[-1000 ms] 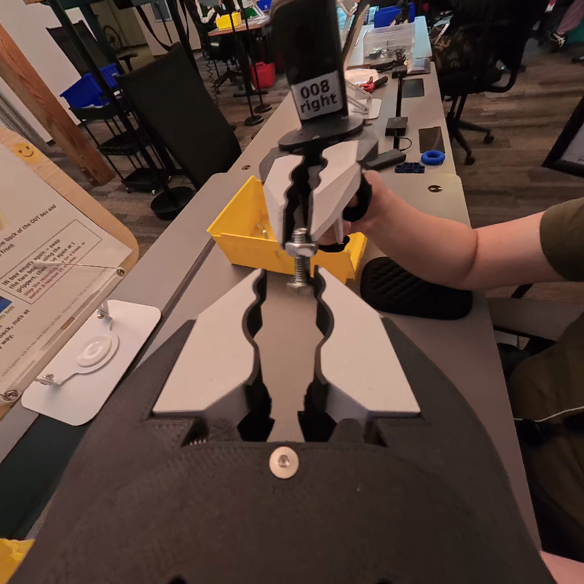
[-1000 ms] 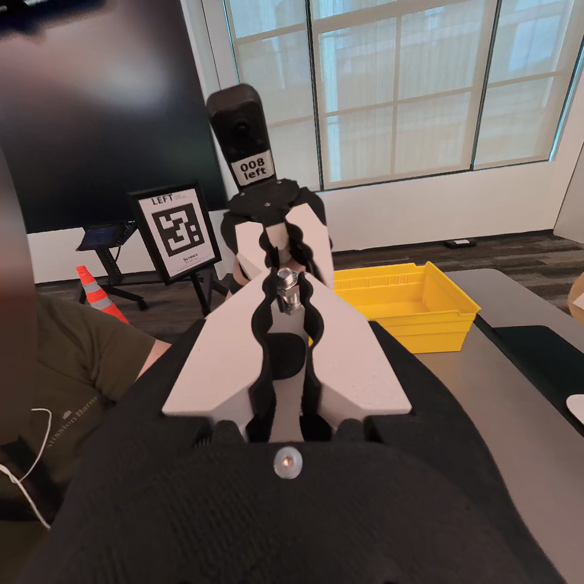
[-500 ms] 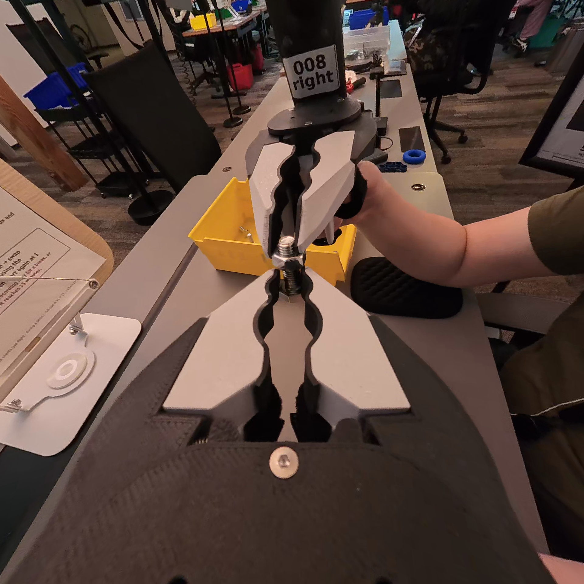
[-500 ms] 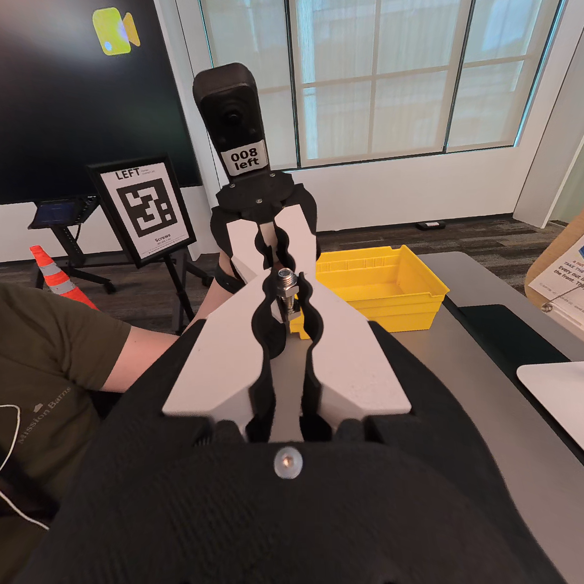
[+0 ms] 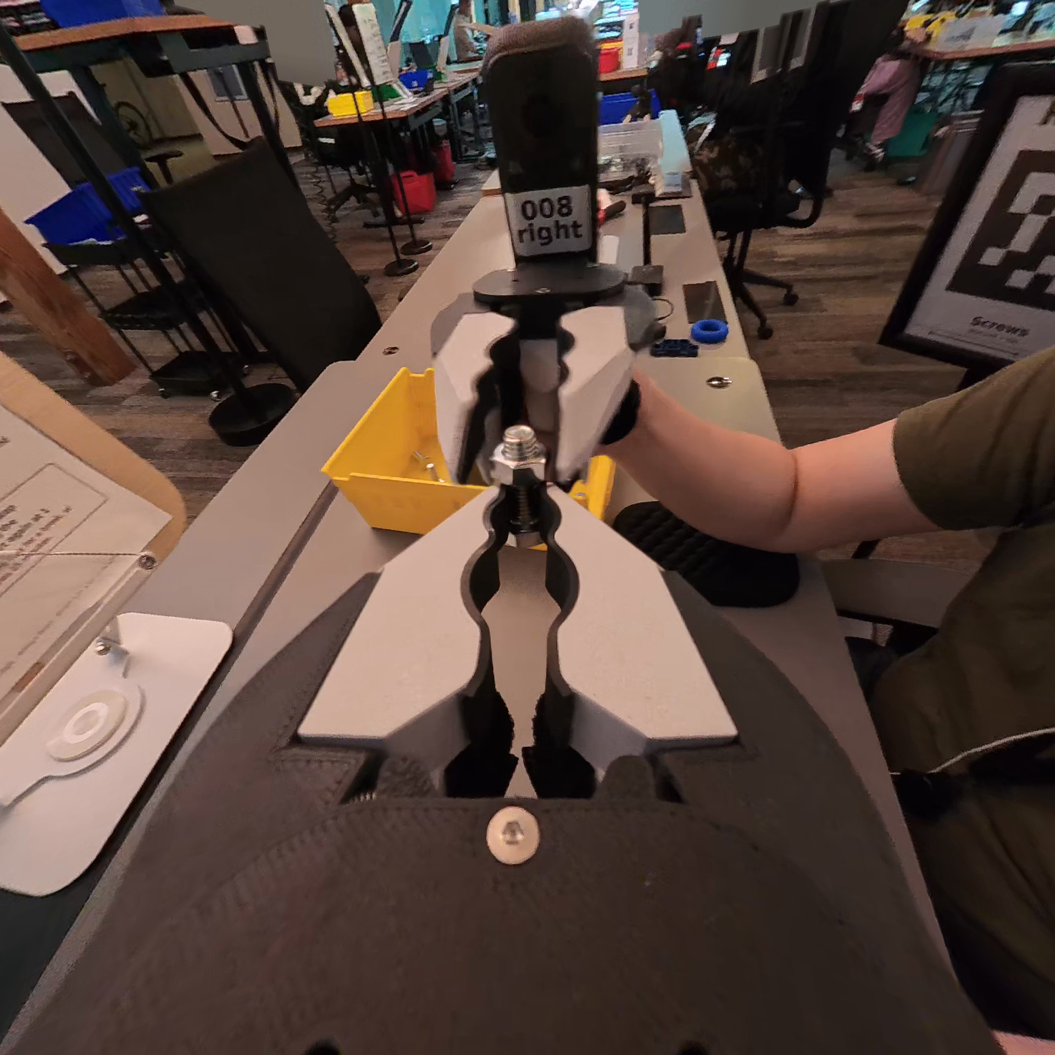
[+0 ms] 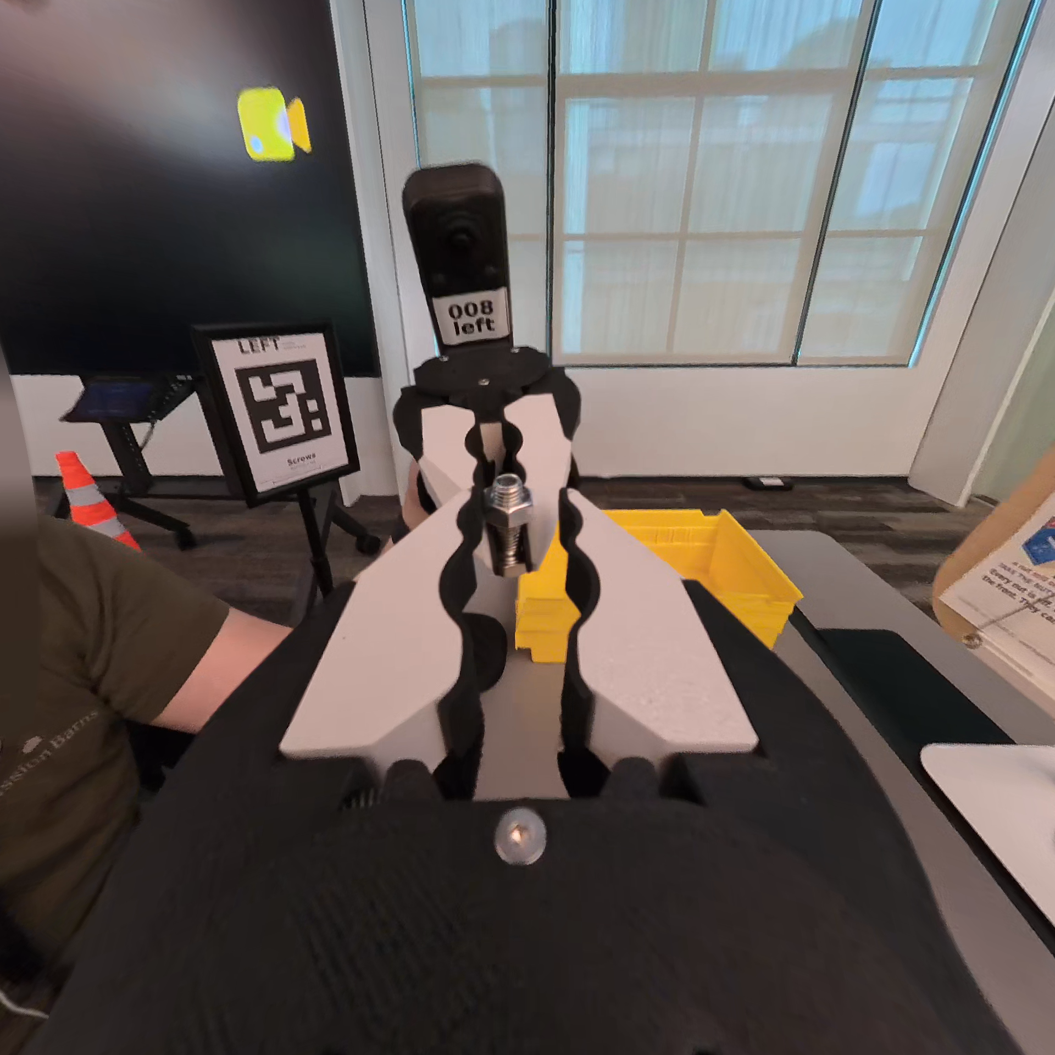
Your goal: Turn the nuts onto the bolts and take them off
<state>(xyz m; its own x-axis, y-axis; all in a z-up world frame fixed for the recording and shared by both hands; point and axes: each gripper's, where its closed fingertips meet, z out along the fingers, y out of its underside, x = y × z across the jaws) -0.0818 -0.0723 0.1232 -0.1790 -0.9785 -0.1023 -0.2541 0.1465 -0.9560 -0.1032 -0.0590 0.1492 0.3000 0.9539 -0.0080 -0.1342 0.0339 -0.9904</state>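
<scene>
A silver bolt (image 5: 520, 516) with a hex nut (image 5: 516, 463) near its threaded end stands upright between my two grippers, above the grey table (image 5: 759, 673). My left gripper (image 5: 520, 514) is shut on the bolt's lower shank, just under the nut. My right gripper (image 6: 511, 502) faces it. Its fingers (image 6: 399, 616) stand apart on either side of the nut (image 6: 508, 511) with a gap on each side, so it is open. The bolt's head (image 6: 512, 565) points down. The right gripper also shows in the left wrist view (image 5: 518, 471), straddling the nut.
A yellow bin (image 5: 388, 474) with a few small metal parts sits on the table behind the grippers. A black pad (image 5: 708, 565) lies to the right, under the person's forearm (image 5: 770, 491). A white base plate (image 5: 114, 713) and an instruction board (image 5: 57, 542) stand at the left.
My left gripper closed onto the bolt's shank, which it stood open around a second ago. My right gripper, which was shut on the nut, has opened. Both views have tilted up slightly.
</scene>
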